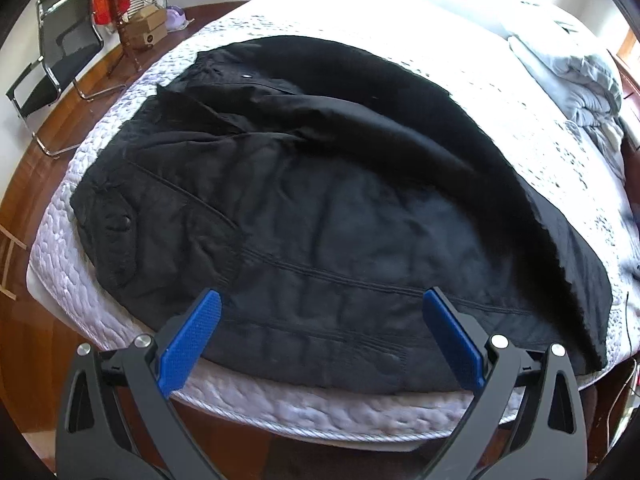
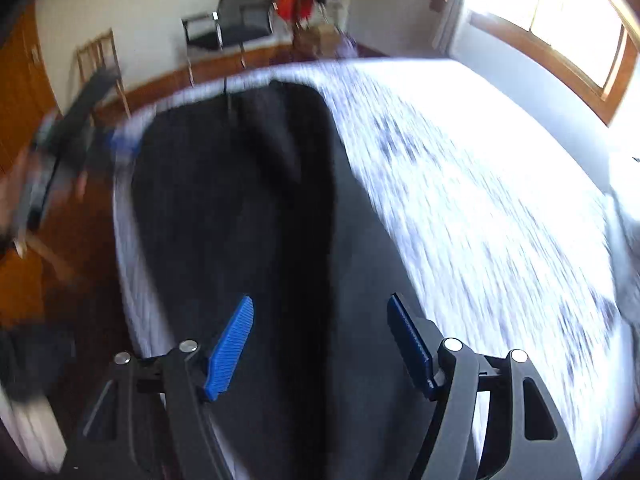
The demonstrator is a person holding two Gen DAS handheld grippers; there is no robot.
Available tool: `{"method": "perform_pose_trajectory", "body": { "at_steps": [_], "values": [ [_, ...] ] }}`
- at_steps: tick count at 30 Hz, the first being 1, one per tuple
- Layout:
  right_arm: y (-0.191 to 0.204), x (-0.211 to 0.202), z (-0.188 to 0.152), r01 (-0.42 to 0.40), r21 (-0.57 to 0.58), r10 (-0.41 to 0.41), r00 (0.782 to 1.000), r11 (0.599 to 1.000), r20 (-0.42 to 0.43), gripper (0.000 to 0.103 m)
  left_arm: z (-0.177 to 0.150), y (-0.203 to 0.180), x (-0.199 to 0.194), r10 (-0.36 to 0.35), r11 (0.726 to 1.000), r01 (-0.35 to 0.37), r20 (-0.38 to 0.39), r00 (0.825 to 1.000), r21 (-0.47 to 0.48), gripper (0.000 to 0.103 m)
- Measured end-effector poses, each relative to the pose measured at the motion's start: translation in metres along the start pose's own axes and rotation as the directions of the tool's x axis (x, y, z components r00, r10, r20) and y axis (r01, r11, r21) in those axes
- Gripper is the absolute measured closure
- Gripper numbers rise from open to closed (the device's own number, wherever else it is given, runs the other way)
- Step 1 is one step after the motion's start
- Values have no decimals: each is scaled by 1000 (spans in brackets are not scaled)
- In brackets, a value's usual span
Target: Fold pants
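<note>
I see bare white mattress [image 1: 400, 12] open toward 12 o'clock past the black pants [image 1: 320, 200], grey bedding heap [image 1: 580, 80] blocking at 2 o'clock, black chair [image 1: 60, 60] standing at 10 o'clock.

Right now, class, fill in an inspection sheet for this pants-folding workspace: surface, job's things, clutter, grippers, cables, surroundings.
Surface: white quilted mattress, sunlit at the far side.
Job's things: black pants lying flat along the near edge, waistband to the left.
Clutter: crumpled grey bedding on the far right corner.
Grippers: left gripper open above the pants, holding nothing; right gripper open over the pants, view motion-blurred.
Cables: thin dark cable at the mattress's right edge.
Surroundings: wooden floor, black chrome-framed chair, cardboard boxes, window.
</note>
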State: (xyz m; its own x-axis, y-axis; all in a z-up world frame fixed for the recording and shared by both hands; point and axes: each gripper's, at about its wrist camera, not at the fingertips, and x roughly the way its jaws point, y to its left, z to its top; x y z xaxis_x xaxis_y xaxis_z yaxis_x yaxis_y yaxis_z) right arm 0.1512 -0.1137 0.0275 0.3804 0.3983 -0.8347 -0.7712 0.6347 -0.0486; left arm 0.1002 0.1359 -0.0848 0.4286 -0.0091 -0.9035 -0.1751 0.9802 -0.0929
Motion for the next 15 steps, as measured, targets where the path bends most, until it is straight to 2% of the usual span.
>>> {"method": "perform_pose_trajectory", "body": {
  "at_steps": [3,5,7,10,12,15],
  "values": [
    [-12,56,77,-63,58,61,998,996,27,33,7,24,11,21,1000,-21,1,1000,-11,3],
    [-20,92,112,-88,74,87,996,993,17,33,10,39,20,31,999,-31,-3,1000,-15,3],
    [-27,133,140,-67,72,69,997,995,-22,33,13,56,35,43,999,-44,-27,999,-28,3],
    [-31,184,170,-48,86,55,995,995,-83,33,14,74,53,50,998,-52,-50,998,-39,3],
    [-31,207,180,-60,97,71,992,993,-107,33,14,82,63,56,997,-58,-57,997,-40,3],
    [-26,229,186,-25,77,35,991,997,-129,35,14,88,73,40,998,-43,-59,997,-46,3]
  ]
}}
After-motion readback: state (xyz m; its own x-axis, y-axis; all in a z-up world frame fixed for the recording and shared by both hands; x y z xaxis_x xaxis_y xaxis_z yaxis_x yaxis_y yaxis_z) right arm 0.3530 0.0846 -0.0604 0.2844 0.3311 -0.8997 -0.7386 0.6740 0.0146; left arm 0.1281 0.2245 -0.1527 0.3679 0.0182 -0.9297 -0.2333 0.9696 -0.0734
